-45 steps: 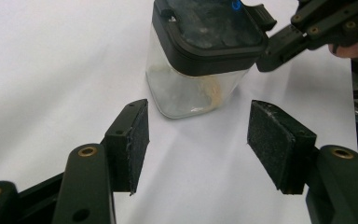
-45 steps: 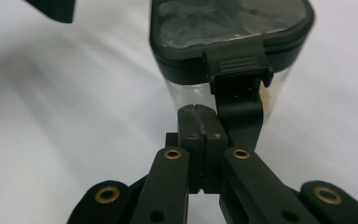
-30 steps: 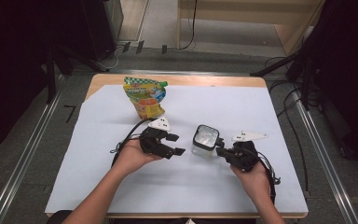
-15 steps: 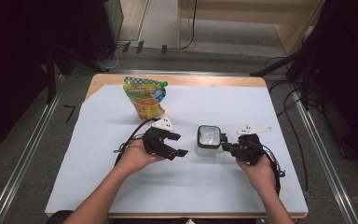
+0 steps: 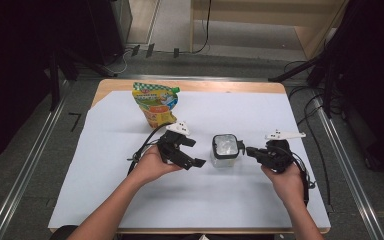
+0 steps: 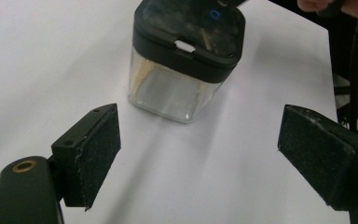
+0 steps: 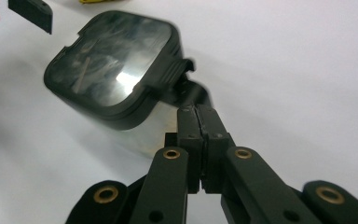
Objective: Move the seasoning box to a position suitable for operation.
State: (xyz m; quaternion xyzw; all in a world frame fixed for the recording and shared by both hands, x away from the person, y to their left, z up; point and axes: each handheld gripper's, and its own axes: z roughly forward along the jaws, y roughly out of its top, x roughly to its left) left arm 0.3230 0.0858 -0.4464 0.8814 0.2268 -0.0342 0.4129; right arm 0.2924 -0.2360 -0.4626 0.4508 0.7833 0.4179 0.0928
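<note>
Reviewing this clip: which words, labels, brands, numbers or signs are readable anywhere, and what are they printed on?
Green and yellow printed pouch: it carries coloured print, too small and blurred to read.
Clear square container with the black lid: a small blue ring mark on the lid, no letters legible.
White paper-covered table: no text.
Nothing can be quoted word for word.

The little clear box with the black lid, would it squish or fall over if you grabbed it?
The box looks like hard clear plastic, so probably stiff, not squishy. Its flat, squarish base on the white sheet suggests it slides rather than rolls. Smooth walls might be slippery.
</note>
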